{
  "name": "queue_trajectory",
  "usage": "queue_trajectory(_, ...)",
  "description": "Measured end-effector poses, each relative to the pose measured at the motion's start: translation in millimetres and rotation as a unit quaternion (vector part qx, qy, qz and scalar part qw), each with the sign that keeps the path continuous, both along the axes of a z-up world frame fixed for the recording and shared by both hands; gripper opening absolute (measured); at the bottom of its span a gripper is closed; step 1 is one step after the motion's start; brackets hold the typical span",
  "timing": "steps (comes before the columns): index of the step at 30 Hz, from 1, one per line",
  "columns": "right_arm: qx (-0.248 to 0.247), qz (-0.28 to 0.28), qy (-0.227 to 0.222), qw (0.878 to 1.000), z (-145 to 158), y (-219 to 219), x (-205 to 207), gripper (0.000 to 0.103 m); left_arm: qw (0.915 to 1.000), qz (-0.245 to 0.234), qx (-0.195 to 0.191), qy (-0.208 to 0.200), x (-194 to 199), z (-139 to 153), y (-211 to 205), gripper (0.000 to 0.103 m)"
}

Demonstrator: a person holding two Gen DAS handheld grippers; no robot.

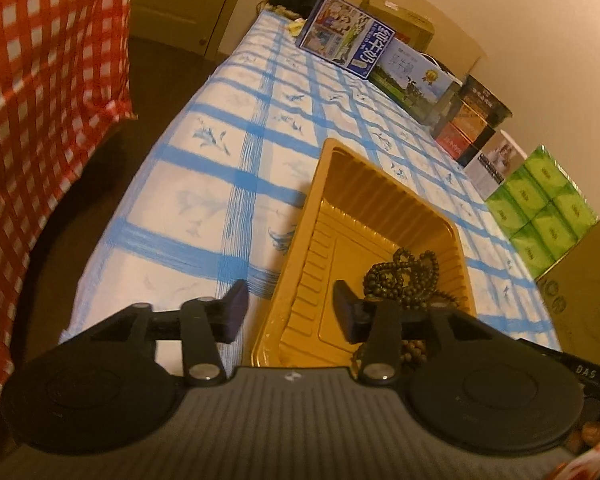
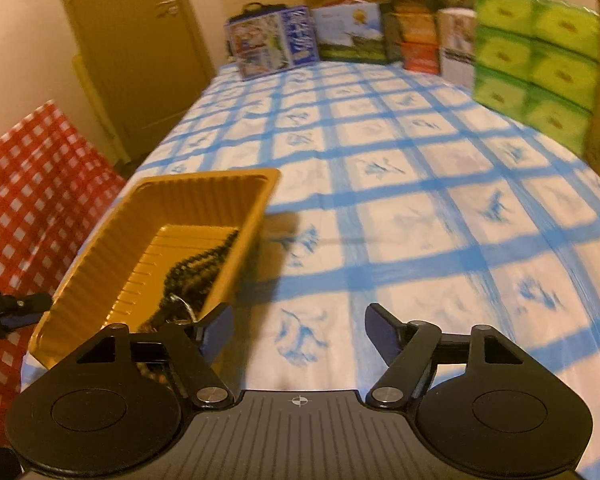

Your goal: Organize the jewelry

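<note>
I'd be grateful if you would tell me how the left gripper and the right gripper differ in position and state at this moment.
The left gripper straddles the near left rim of the gold tray, one finger outside and one inside near the dark bead strand; the right gripper hangs over bare blue checked tablecloth, with the tray off to its left. The right gripper's fingers look spread somewhat wider. Both are open and hold nothing.

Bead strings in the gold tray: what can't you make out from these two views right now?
- Bead strings: near end hidden behind the left gripper body in the left wrist view; count of strands unclear.
- Metal ring among beads: partly hidden by the right gripper finger in the right wrist view.
- Gold tray: near rim cut off by both grippers.
- Box labels at the back: blurred.
</note>
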State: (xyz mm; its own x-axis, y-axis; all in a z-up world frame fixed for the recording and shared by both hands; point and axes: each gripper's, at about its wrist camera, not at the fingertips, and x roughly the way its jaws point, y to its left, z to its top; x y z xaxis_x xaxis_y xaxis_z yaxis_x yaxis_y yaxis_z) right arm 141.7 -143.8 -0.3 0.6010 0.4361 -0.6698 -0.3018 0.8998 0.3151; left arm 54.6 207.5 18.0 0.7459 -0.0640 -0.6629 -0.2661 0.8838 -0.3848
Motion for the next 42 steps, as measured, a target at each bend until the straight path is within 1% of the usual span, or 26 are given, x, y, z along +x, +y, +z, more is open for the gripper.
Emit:
queue_trajectory(1, -0.001, -0.005, 0.004, 1.0, 0, -3, -3, 0.074, 1.0, -0.002, 0.01, 0.0, 0, 3, -3, 0.055)
queue_trajectory(2, -0.002, -0.01, 0.008, 1.0, -1, -5, -5, 0.074, 0.9998, -0.002, 0.021, -0.002, -2, 6, -7, 0.067)
queue_trajectory(3, -0.002, -0.015, 0.011, 1.0, -1, -8, -8, 0.074, 0.9994, -0.004, 0.034, -0.005, -3, 9, -11, 0.075)
queue_trajectory(4, -0.001, -0.021, 0.015, 1.0, 0, -11, -11, 0.074, 0.9989, -0.008, 0.046, -0.008, -5, 12, -16, 0.078)
queue_trajectory(6, 0.004, -0.029, 0.021, 0.999, 0, -17, -16, 0.074, 0.9973, -0.015, 0.071, -0.008, -7, 17, -26, 0.093)
queue_trajectory(9, 0.008, -0.046, 0.029, 0.999, 2, -25, -24, 0.075, 0.9948, -0.022, 0.1, -0.007, -11, 24, -39, 0.101)
queue_trajectory(12, 0.008, -0.052, 0.029, 0.998, 7, -29, -32, 0.075, 0.992, -0.028, 0.123, -0.005, -17, 29, -52, 0.102)
queue_trajectory(16, 0.001, -0.05, 0.022, 0.999, 13, -31, -45, 0.075, 0.9903, -0.027, 0.135, -0.01, -29, 32, -69, 0.102)
queue_trajectory(20, -0.006, -0.041, 0.015, 0.999, 18, -32, -57, 0.075, 0.9876, -0.042, 0.151, 0.003, -38, 30, -87, 0.102)
queue_trajectory(24, -0.008, -0.035, 0.012, 0.999, 22, -33, -67, 0.075, 0.9872, -0.051, 0.15, 0.014, -46, 28, -102, 0.102)
queue_trajectory(30, -0.02, -0.028, 0.012, 0.999, 27, -32, -82, 0.075, 0.9832, -0.064, 0.167, 0.038, -51, 26, -122, 0.102)
queue_trajectory(32, -0.028, -0.022, 0.012, 0.999, 28, -31, -87, 0.075, 0.9826, -0.065, 0.167, 0.048, -51, 24, -126, 0.101)
queue_trajectory(36, -0.047, -0.008, 0.009, 0.999, 30, -26, -96, 0.075, 0.9844, -0.064, 0.149, 0.067, -54, 19, -131, 0.1)
queue_trajectory(42, -0.053, 0.001, 0.015, 0.998, 29, -22, -105, 0.075, 0.9836, -0.055, 0.148, 0.087, -60, 10, -141, 0.1)
